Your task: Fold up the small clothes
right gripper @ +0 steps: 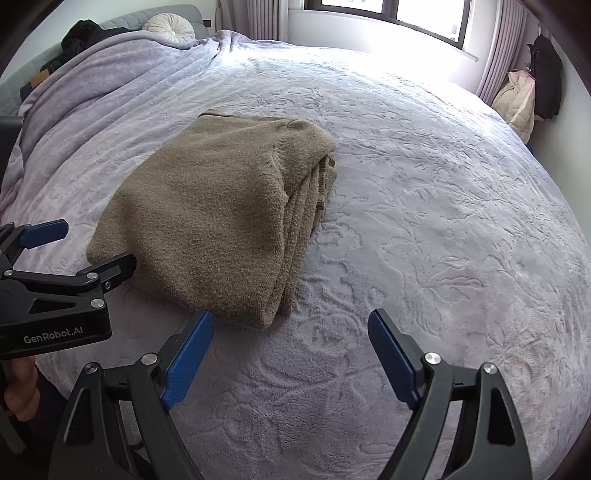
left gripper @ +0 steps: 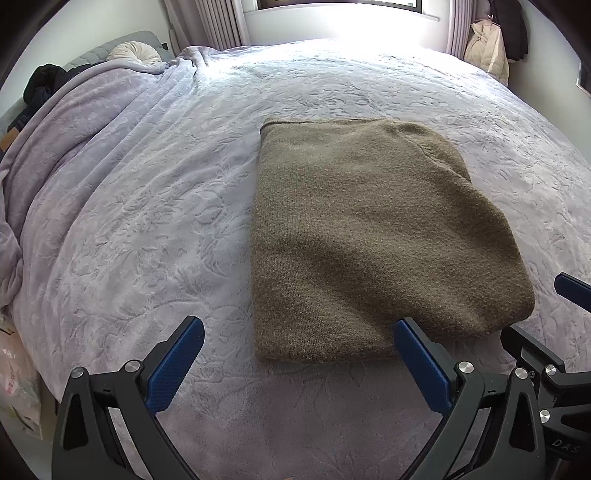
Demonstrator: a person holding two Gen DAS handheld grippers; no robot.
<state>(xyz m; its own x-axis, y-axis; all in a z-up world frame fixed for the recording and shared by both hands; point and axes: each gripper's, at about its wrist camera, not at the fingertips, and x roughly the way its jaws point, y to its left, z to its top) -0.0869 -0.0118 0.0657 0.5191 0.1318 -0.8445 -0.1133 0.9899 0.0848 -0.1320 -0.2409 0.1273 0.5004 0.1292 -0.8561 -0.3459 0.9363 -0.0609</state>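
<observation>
An olive-brown knitted sweater [left gripper: 369, 236] lies folded into a thick rectangle on the lilac bedspread [left gripper: 147, 229]. In the right wrist view the sweater [right gripper: 214, 221] shows stacked layers along its right edge. My left gripper [left gripper: 299, 328] is open and empty just in front of the sweater's near edge, its right finger at that edge. My right gripper [right gripper: 291, 325] is open and empty at the sweater's near right corner. The left gripper [right gripper: 77, 243] also shows at the left of the right wrist view, and the right gripper [left gripper: 543, 314] at the right edge of the left wrist view.
A bunched lilac blanket [left gripper: 66, 147] and a round cream cushion [left gripper: 135, 51] lie at the bed's head on the left. Dark clothes [right gripper: 88, 33] sit by the headboard. A window [right gripper: 388, 11], curtains and hanging coats [right gripper: 517, 99] are behind the bed.
</observation>
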